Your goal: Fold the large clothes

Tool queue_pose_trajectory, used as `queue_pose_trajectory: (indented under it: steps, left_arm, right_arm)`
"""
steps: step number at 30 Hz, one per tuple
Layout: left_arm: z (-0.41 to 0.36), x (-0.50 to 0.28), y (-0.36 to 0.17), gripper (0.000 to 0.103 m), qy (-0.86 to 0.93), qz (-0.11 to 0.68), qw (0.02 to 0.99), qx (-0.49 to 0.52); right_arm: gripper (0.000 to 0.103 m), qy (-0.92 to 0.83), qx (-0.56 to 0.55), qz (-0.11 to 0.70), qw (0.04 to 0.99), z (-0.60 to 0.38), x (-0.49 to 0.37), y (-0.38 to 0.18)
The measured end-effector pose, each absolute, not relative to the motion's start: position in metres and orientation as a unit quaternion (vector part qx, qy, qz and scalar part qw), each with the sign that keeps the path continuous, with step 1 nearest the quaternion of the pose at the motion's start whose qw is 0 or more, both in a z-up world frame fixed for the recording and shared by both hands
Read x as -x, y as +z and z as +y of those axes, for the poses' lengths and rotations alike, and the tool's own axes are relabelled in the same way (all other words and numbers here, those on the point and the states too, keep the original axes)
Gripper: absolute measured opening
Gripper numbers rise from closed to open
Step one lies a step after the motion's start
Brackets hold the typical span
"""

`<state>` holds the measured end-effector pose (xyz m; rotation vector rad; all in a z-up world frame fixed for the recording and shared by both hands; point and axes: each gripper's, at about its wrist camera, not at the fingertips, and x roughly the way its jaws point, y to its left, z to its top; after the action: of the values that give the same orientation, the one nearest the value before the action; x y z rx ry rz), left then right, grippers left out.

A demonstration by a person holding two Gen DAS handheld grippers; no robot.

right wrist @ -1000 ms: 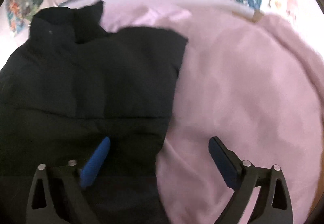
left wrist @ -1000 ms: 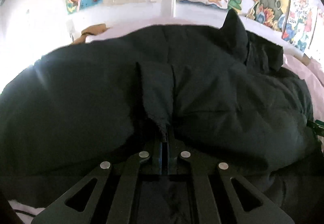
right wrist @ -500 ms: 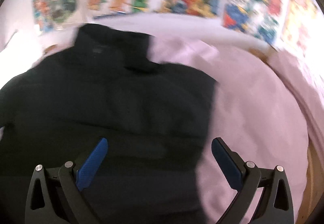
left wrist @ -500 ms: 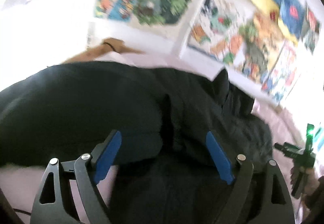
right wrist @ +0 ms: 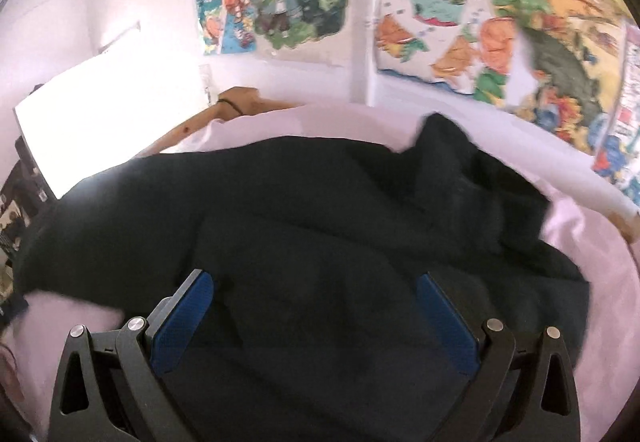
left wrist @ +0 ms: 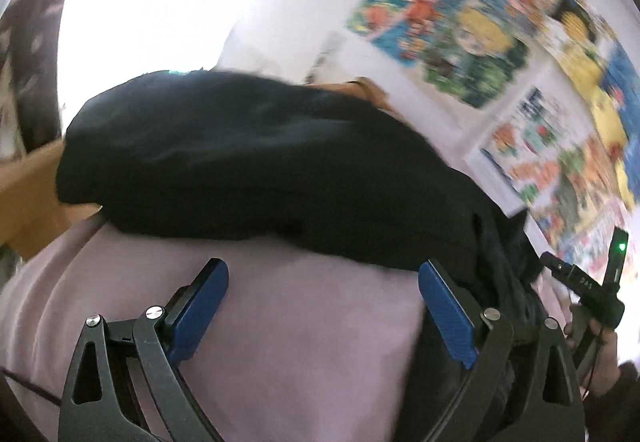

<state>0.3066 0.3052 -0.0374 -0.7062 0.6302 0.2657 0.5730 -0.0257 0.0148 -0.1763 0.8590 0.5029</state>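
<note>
My left gripper and right gripper both have jaws spread, holding nothing. The bulky black padded jacket lies rumpled on the pink-sheeted bed, seemingly part-folded; further folds remain.

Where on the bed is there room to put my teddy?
Bare pink sheet lies in front of the black jacket, under the open left gripper, and right of the jacket. The middle is crowded with jacket.
</note>
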Motion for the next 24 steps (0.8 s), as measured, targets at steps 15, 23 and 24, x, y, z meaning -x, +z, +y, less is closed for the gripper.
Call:
queue_pose_trajectory:
  steps: [15, 23, 24]
  left_arm:
    - [0.337, -0.273, -0.068, 0.092, 0.200, 0.178, 0.869, 0.416]
    - [0.348, -0.251, -0.081, 0.030, 0.237, 0.111, 0.852, 0.453]
    - [0.350, -0.247, -0.082, 0.018, 0.241, 0.104, 0.851, 0.454]
  right_arm:
    - [0.103, 0.232, 0.167, 0.353, 0.891, 0.025, -0.564, -0.102]
    - [0.103, 0.232, 0.168, 0.352, 0.891, 0.028, -0.561, -0.118]
    - [0.103, 0.230, 0.171, 0.349, 0.892, 0.029, -0.560, -0.119]
